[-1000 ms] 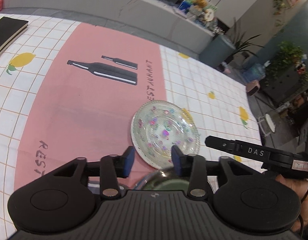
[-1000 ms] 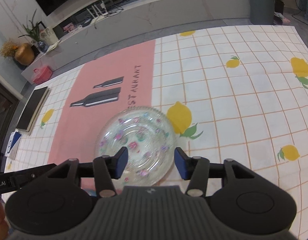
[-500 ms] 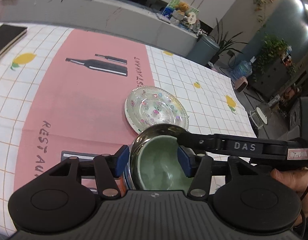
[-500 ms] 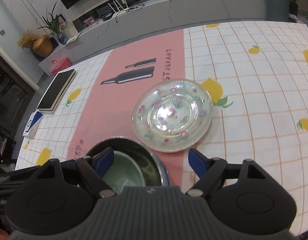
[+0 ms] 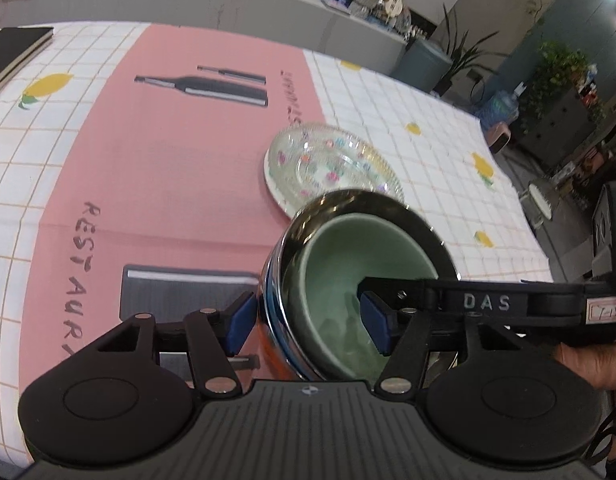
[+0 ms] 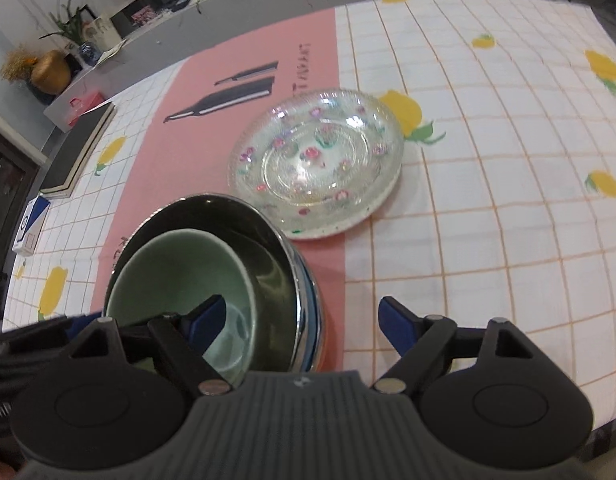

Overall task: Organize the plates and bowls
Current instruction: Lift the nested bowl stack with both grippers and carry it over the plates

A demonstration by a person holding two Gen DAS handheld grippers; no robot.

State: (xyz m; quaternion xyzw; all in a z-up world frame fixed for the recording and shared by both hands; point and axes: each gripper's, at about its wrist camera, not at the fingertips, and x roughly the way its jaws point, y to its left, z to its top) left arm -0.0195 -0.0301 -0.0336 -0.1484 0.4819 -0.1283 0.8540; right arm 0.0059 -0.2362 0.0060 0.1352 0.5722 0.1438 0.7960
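In the left view my left tool (image 5: 308, 322) was opening astride the near rim of the steel bowl (image 5: 419, 220), the green bowl (image 5: 347, 256) nested inside; I judged both pads should clear before closing. In the right view my right tool (image 6: 302, 318) gaped wide astride the opposite rim, gripping nothing, the glass plate (image 6: 315, 160) just beyond on the surface (image 6: 507, 200).

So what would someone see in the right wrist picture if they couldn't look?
A green bowl sits inside a shiny metal bowl, with the open right gripper straddling the metal rim. Behind them, a flowery glass plate rests on a lemon-print tablecloth.
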